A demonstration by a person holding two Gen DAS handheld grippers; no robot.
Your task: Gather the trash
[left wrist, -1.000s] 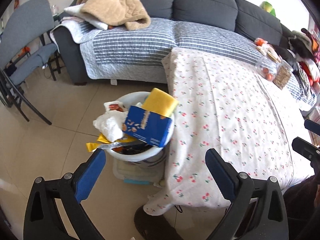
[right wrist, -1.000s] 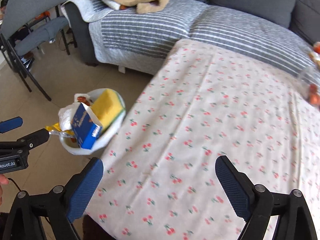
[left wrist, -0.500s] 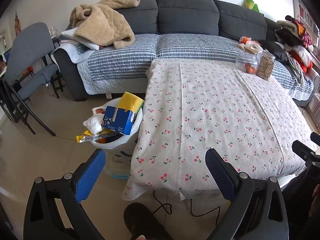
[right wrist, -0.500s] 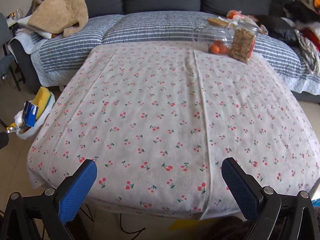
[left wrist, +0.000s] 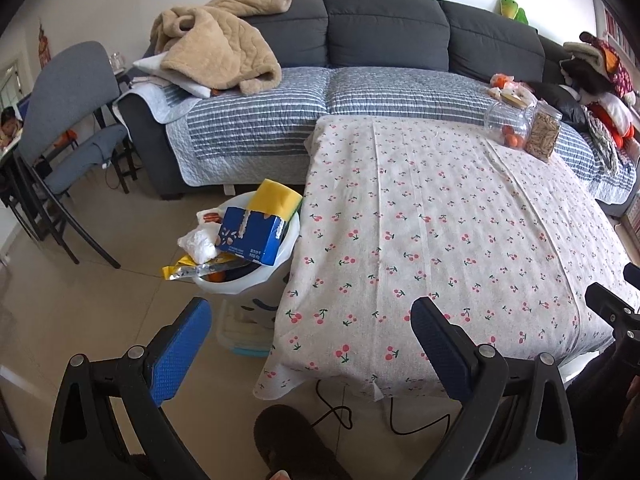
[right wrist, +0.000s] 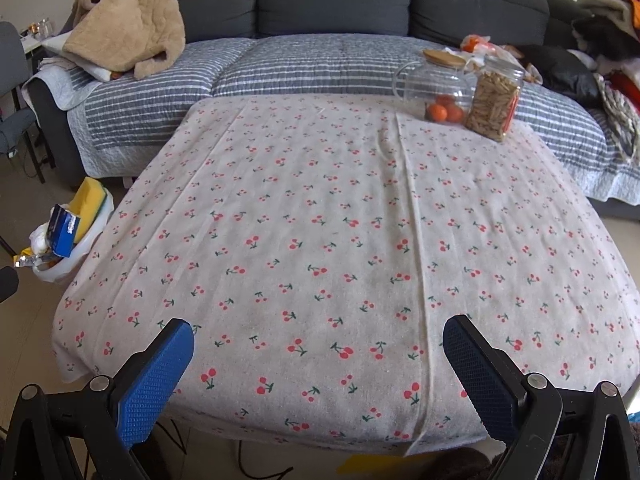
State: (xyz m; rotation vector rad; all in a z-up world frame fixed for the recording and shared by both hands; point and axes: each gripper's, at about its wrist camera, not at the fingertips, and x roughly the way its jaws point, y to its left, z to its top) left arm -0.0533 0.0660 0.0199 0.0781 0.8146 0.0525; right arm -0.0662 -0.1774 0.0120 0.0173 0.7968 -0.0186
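I held my left gripper [left wrist: 310, 326] and right gripper [right wrist: 318, 346] spread, pinching nothing, since the bin [left wrist: 256, 280] (overfull, beside the table's [right wrist: 320, 200] left edge) already carried the trash.

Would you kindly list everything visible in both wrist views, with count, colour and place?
trash bin: one, white, on the floor left of the table, overfull
blue carton: one, on top of the bin
sponge: one, yellow, at the bin's back rim
wrappers: several, yellow and silver, hanging over the bin's front rim
tablecloth: one, white with red cherries, covering the table
jars: two, clear, far right corner of the table
sofa: one, dark grey, striped cover, behind the table
blanket: one, beige, left end of the sofa
chair: one, grey, far left
left gripper: blue pads, jaws open, empty
right gripper: blue pads, jaws open, empty
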